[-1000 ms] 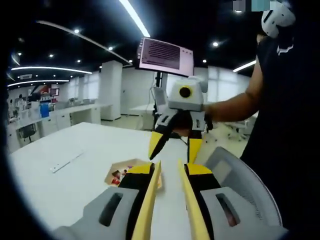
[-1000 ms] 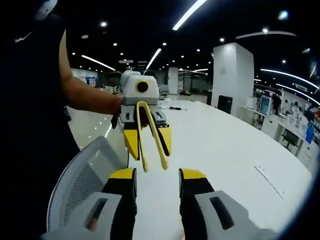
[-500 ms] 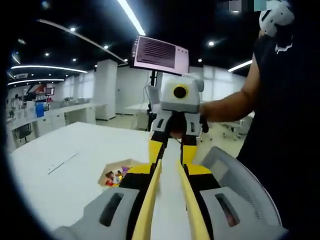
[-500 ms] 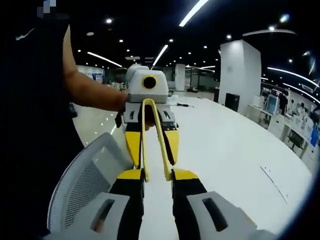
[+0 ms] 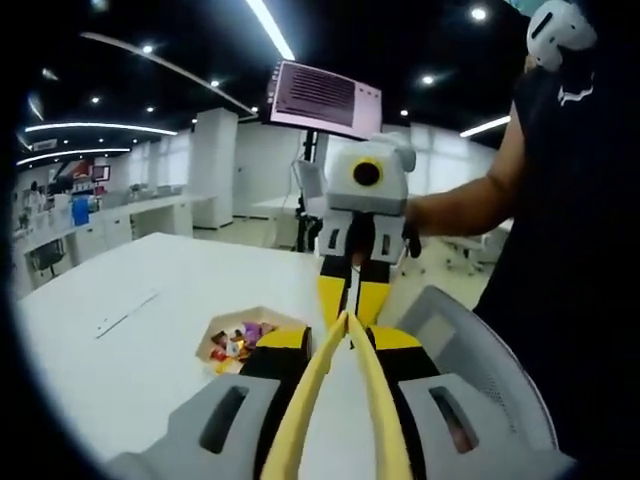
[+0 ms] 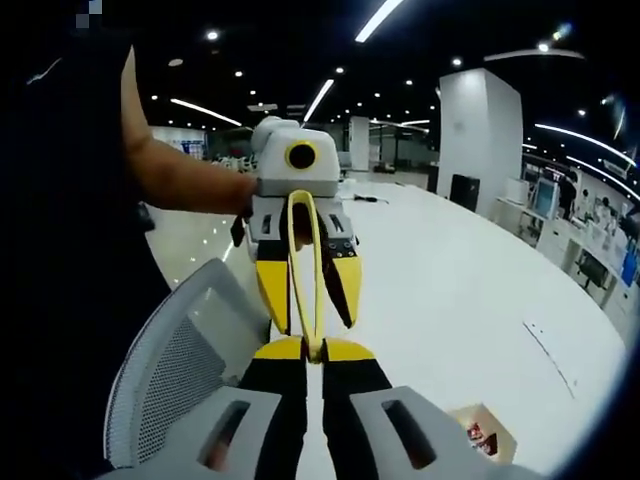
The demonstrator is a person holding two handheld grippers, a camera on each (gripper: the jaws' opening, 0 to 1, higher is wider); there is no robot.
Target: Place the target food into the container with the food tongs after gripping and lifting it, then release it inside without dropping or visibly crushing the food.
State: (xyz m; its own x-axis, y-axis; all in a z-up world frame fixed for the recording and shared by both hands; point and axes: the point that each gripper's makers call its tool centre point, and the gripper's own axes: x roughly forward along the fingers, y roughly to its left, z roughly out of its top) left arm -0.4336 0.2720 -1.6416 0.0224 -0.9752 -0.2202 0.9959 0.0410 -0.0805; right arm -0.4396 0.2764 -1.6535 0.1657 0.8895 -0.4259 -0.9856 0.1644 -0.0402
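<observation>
Food: small coloured pieces lying in an open cardboard box (image 5: 240,340) on the white surface (image 5: 130,370), toward the edge nearest the person, well apart from both tools; untouched, and which piece is the target cannot be told.
Food tongs (image 5: 315,390): yellow, lifted clear of the surface, hinge loop back at the left tool, tips pointing at the right one; arms spread a second ago, now pinched together at the tips.
Right hand-held gripper (image 6: 312,350): jaws wide apart a second ago, now closed fully on the tong tips.
Left hand-held gripper (image 5: 340,335): jaws partly open, cradling the tong arms between them; no change in that spread.
Meaning: likely a test squeeze or a regrip of the tongs between the two tools; no food gripped or lifted yet, task barely begun.
Next: tips to be freed, then carried down to the box.
Surroundings: mesh chair back (image 5: 470,340) just below the tools.
</observation>
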